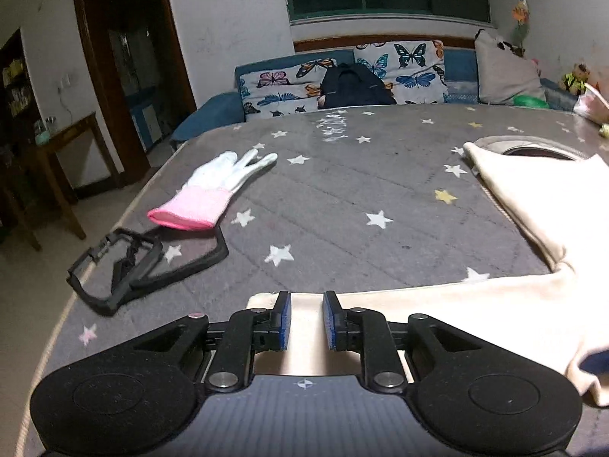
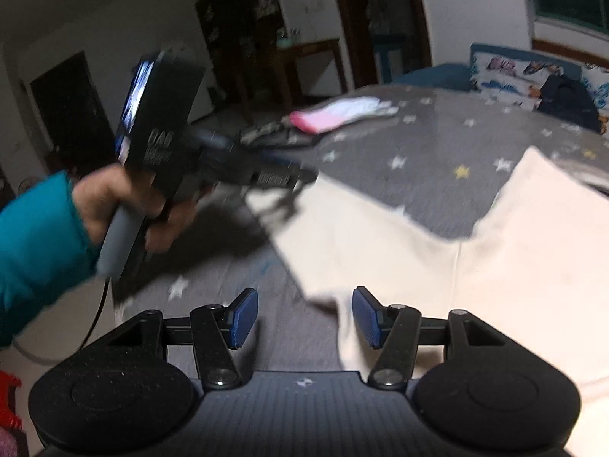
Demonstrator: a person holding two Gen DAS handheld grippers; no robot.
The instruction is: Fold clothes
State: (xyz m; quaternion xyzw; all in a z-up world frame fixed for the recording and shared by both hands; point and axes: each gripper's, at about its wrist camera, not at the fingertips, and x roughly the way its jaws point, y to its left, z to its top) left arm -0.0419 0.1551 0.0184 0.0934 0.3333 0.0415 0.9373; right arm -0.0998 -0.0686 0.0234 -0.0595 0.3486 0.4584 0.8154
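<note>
A cream garment (image 1: 533, 205) lies spread on the grey star-patterned table (image 1: 342, 198); its sleeve (image 1: 437, 304) runs toward me. My left gripper (image 1: 306, 320) hovers over the sleeve's cuff end, jaws partly open with the fabric between and below the blue pads, not clamped. In the right wrist view the same garment (image 2: 514, 236) covers the right side, and the left gripper (image 2: 281, 179), held by a hand in a teal sleeve, sits at the sleeve end. My right gripper (image 2: 304, 316) is open over the garment's lower edge by the sleeve.
A white glove with a pink cuff (image 1: 213, 194) and a black frame-like object (image 1: 141, 266) lie on the table's left side. A sofa with butterfly cushions (image 1: 342, 76) stands behind the table. The table edge runs along the left.
</note>
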